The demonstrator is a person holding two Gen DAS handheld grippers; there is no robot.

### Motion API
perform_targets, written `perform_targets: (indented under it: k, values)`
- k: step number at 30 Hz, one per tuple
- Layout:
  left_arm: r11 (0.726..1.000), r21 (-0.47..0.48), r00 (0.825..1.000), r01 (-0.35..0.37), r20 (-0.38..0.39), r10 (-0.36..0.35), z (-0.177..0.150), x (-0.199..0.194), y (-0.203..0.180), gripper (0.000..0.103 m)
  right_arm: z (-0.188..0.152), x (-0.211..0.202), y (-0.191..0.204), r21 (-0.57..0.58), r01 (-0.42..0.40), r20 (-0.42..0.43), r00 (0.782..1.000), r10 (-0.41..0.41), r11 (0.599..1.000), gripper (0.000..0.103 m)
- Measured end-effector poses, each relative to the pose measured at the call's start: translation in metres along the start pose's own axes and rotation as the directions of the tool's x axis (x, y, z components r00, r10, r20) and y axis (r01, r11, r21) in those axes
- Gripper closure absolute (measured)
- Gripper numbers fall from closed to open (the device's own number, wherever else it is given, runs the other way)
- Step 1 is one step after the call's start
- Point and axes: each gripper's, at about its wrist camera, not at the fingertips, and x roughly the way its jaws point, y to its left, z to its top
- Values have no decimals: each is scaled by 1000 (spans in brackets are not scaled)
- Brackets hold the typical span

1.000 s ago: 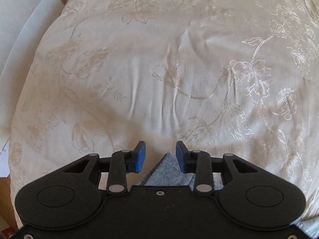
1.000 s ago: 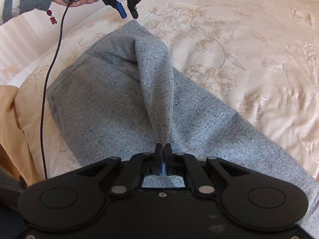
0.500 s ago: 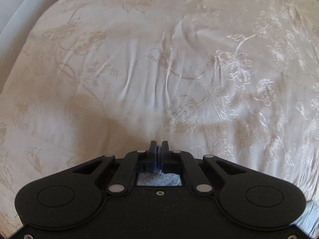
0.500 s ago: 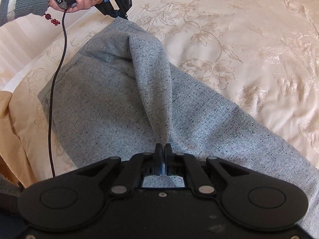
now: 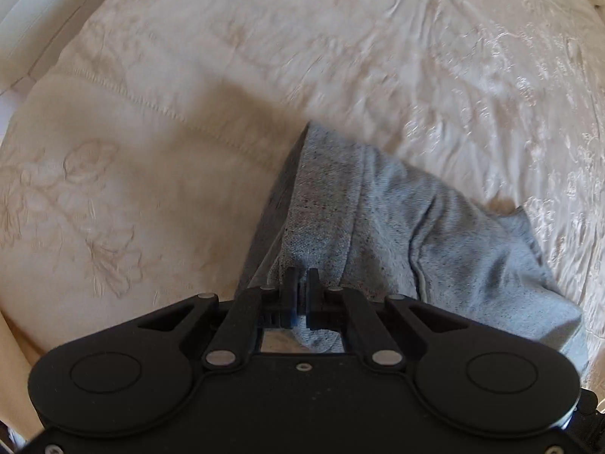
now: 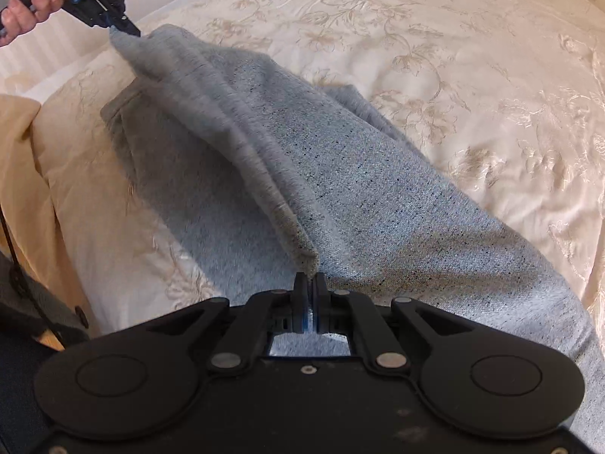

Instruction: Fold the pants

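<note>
We found the right gripper (image 6: pixel 310 283) clamped on a folded edge of the speckled grey knit pants (image 6: pixel 351 204); the left gripper (image 5: pixel 301 280) likewise pinched tight on a corner of the same cloth. From the right jaws the garment ran long, diagonally up toward the left gripper (image 6: pixel 126 29) held in a hand (image 6: pixel 20 13), a raised ridge between the two grips. The rest lay flat, trailing off lower right. It rested on the cream floral-embroidered bedspread (image 6: pixel 453 75), near its left edge. Fabric heathered, dark-flecked, creased.
</note>
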Motion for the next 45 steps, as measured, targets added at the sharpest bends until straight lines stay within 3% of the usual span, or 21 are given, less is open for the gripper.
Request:
perform_targets:
  k: [6, 12, 15, 20, 22, 25, 27, 29, 32, 33, 36, 37, 39, 40, 42, 45]
  values:
    - [989, 76, 991, -126, 50, 122, -15, 27, -16, 99, -13, 14, 13, -25, 22, -34, 999, -22, 999, 99]
    - [982, 63, 978, -177, 121, 169, 0, 30, -33, 98, -10, 10, 17, -15, 39, -9, 999, -39, 999, 99]
    - [966, 66, 955, -251, 177, 237, 13, 42, -42, 98, -10, 10, 21, 6, 43, 9, 999, -43, 999, 99]
    - [926, 88, 920, -367, 184, 347, 22, 66, -47, 103, -12, 11, 21, 80, 60, 13, 998, -61, 995, 93]
    - [923, 64, 914, -379, 179, 364, 20, 60, -44, 102, -19, 0, 15, 151, 48, 38, 998, -54, 987, 90]
    - [912, -11, 886, -410, 231, 401, 4, 32, -43, 102, -41, -29, -3, 296, 31, 91, 994, -61, 955, 84]
    - [906, -23, 870, -423, 270, 413, -8, 15, -52, 102, -66, -49, -21, 424, 53, 111, 988, -109, 904, 82]
    - [911, -20, 866, -412, 302, 398, -24, 0, -69, 102, -98, -67, -46, 574, 75, 107, 980, -165, 816, 82]
    - [936, 37, 896, -351, 303, 324, -52, -5, -109, 101, -154, -91, -91, 786, 115, 79, 956, -283, 607, 81]
    - [941, 63, 907, -333, 294, 302, -61, -2, -123, 99, -177, -99, -111, 849, 127, 56, 944, -326, 514, 81]
    - [948, 153, 941, -280, 241, 239, -88, 18, -170, 94, -232, -119, -154, 944, 176, -45, 907, -418, 279, 80]
    - [946, 188, 950, -264, 218, 222, -99, 27, -188, 94, -248, -124, -168, 958, 193, -81, 891, -446, 212, 79]
    - [935, 255, 962, -246, 184, 203, -116, 46, -217, 92, -273, -140, -191, 965, 234, -145, 856, -496, 122, 79]
    - [927, 285, 964, -243, 177, 199, -123, 55, -230, 90, -280, -146, -200, 962, 248, -157, 843, -514, 113, 78]
    - [906, 327, 960, -270, 162, 228, -135, 78, -251, 89, -295, -161, -227, 960, 247, -141, 833, -534, 132, 78]
    - [894, 312, 946, -322, 133, 295, -139, 105, -264, 91, -308, -169, -270, 956, 222, -101, 862, -497, 191, 76]
